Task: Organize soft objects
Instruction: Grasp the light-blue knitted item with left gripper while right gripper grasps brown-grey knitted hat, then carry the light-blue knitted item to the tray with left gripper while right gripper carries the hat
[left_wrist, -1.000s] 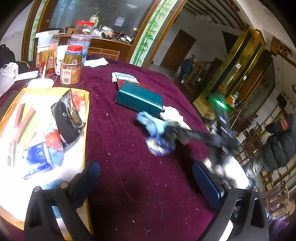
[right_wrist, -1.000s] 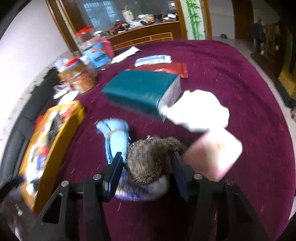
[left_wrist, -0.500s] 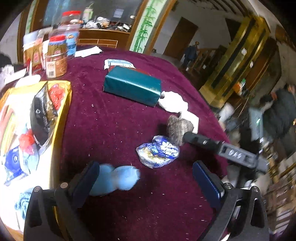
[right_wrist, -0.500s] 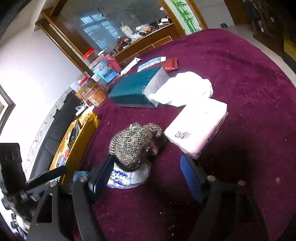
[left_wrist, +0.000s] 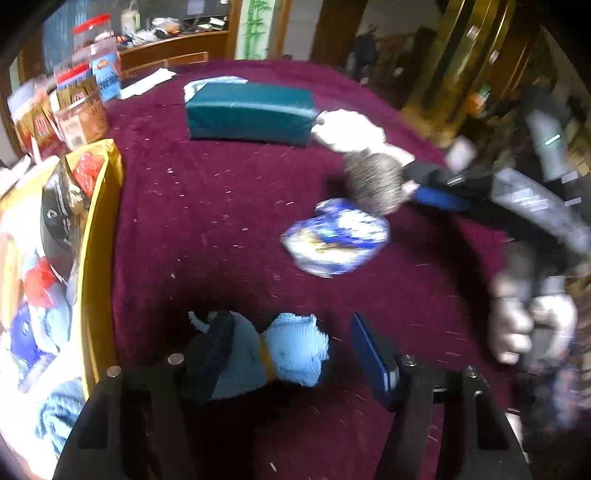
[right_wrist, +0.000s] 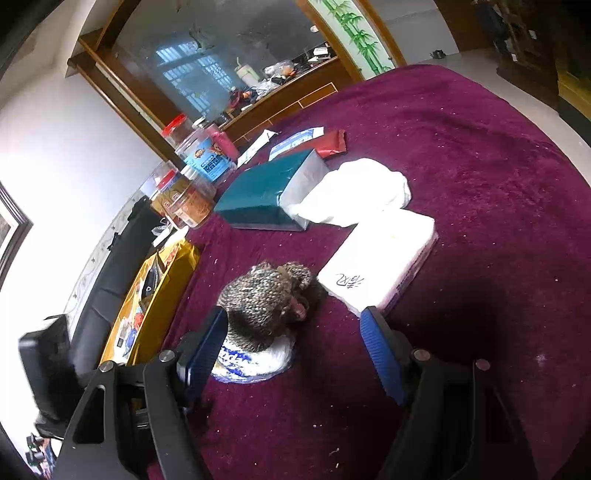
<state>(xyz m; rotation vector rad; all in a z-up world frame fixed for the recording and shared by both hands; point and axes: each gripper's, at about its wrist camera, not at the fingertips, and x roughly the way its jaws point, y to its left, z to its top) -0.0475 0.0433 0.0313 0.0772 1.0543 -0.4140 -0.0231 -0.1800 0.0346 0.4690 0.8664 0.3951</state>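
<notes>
A light blue soft cloth toy (left_wrist: 291, 350) lies on the maroon tablecloth between the open fingers of my left gripper (left_wrist: 295, 354). A brown knitted hat (right_wrist: 266, 306) lies on a blue-and-white packet (right_wrist: 255, 360), between the open fingers of my right gripper (right_wrist: 295, 354). In the left wrist view the hat (left_wrist: 373, 181), the packet (left_wrist: 336, 240) and the right gripper (left_wrist: 436, 192) show at the right. A yellow tray (left_wrist: 99, 236) with several soft items stands at the left; it also shows in the right wrist view (right_wrist: 162, 291).
A teal box (left_wrist: 251, 110), a white cloth (right_wrist: 354, 192) and a white tissue pack (right_wrist: 380, 266) lie behind the hat. Jars and snack packets (right_wrist: 195, 177) stand at the back left. The table edge curves round at the right.
The left gripper has closed in on the blue toy, which now lies between its fingers. The right gripper let go of the hat, opened, and stays around it.
</notes>
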